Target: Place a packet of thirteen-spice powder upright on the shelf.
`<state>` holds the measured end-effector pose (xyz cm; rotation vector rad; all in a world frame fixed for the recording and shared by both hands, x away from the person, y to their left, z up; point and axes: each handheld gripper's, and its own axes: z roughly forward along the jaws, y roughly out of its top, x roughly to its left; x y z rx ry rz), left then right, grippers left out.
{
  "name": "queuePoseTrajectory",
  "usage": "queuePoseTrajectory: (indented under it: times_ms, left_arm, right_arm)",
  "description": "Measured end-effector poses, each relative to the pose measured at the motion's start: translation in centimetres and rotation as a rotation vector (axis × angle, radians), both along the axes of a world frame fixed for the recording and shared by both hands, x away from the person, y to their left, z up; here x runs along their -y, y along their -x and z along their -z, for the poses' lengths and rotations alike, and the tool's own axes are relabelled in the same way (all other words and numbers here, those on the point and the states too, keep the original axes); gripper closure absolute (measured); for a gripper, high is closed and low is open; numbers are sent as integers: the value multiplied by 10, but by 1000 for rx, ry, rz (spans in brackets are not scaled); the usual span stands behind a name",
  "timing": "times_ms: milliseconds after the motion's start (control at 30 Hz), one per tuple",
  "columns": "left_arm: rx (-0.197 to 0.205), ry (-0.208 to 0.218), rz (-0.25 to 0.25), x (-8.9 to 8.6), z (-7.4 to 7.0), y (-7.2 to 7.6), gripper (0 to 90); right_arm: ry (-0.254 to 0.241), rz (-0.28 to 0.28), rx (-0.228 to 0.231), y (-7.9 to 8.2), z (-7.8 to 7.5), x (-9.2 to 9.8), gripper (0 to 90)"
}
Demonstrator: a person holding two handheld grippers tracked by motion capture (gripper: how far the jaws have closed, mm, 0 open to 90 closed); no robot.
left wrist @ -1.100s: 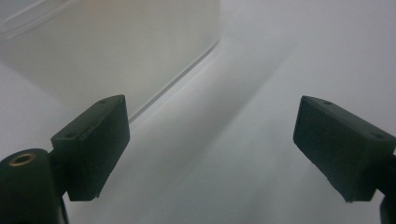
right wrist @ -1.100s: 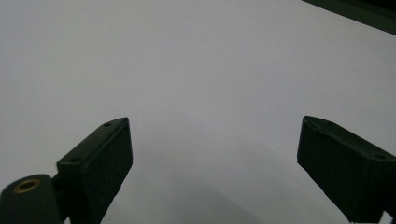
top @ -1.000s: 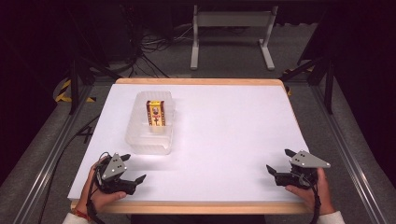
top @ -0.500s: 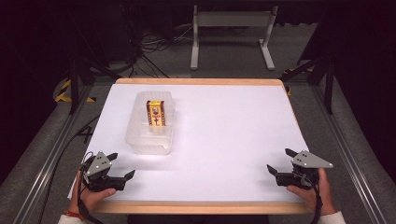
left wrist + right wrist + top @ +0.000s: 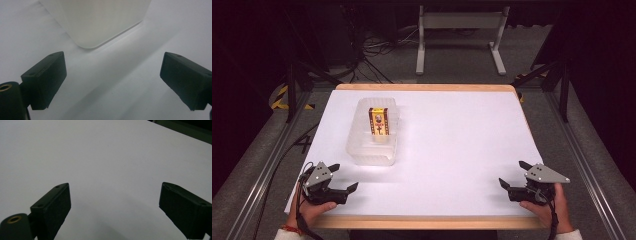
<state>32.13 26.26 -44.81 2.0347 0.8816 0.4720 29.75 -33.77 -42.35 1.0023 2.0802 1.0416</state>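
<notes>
White paper covers the wooden-edged table (image 5: pixel 427 222), set among dark floor, cables and a metal stand. Both pairs of black jaws are spread wide with nothing between them. The left gripper (image 5: pixel 343 179) rests at the near left corner of the sheet, aimed at the translucent plastic container (image 5: pixel 373 134) just ahead of it; in the left gripper view a rounded corner of the container (image 5: pixel 100 22) sits close beyond the open jaws, a likely sign that this hand is lined up to work on it. The right gripper (image 5: pixel 514 175) rests at the near right corner, well apart from the container, facing bare paper, apparently parked until needed. Inside the container, toward its far end, lies a small red-and-yellow printed box (image 5: pixel 379 122), label up. A hand (image 5: pixel 309 210) grips the left tool from the table's near edge.
</notes>
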Motion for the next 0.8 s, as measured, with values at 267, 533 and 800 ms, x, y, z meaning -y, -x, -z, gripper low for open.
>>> queuePoseTrajectory:
  times_ms: [267, 533, 800]
  left_arm:
    - [-5, -5, 7, 3, 0, -3, 75]
    - [-8, -7, 11, 3, 0, -4, 74]
    - [-10, -10, 9, 3, 0, -4, 74]
  right_arm:
    - [-4, 5, -4, 0, 2, 3, 110]
    - [-2, 4, -3, 0, 2, 3, 110]
    - [-10, 10, -6, -1, 2, 4, 110]
